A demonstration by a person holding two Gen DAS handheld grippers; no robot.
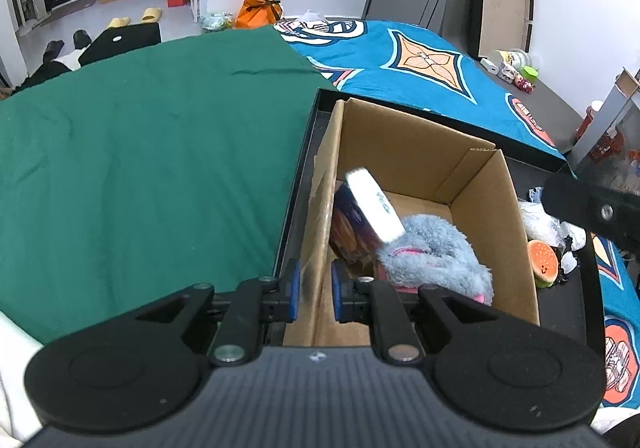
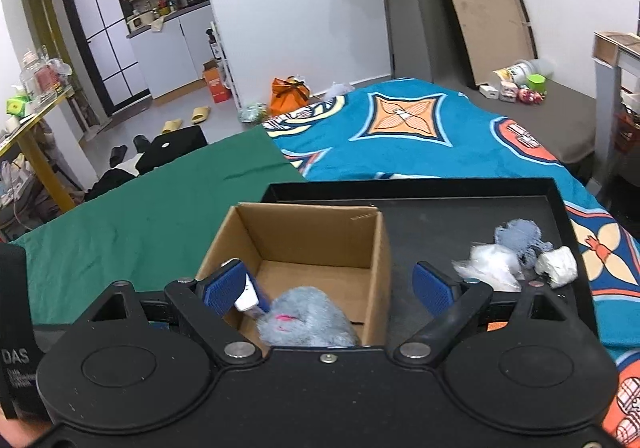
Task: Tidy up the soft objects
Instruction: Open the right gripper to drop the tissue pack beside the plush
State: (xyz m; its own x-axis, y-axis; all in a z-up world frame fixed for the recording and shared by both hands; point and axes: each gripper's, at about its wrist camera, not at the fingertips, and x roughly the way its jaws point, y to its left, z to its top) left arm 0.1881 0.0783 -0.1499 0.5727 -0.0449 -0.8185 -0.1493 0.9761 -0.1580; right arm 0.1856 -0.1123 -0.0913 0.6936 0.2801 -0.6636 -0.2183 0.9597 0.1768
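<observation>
Steadying the cardboard box (image 1: 420,208), our left gripper (image 1: 314,290) pinches its left wall. The right gripper (image 2: 328,288) hangs spread wide and empty over the fluffy grey plush (image 2: 304,318) lying at the box's near end. On the black tray (image 2: 440,216), the right-hand white stuffing (image 2: 490,262) looks light and squashy, so we'd pinch its bulk.

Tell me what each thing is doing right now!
Left gripper: shut on box wall.
Right gripper: open, empty.
Box: open, upright in tray.
Gray plush: inside box.
Burger toy: in tray, outside box.
Tray: on bed.
</observation>
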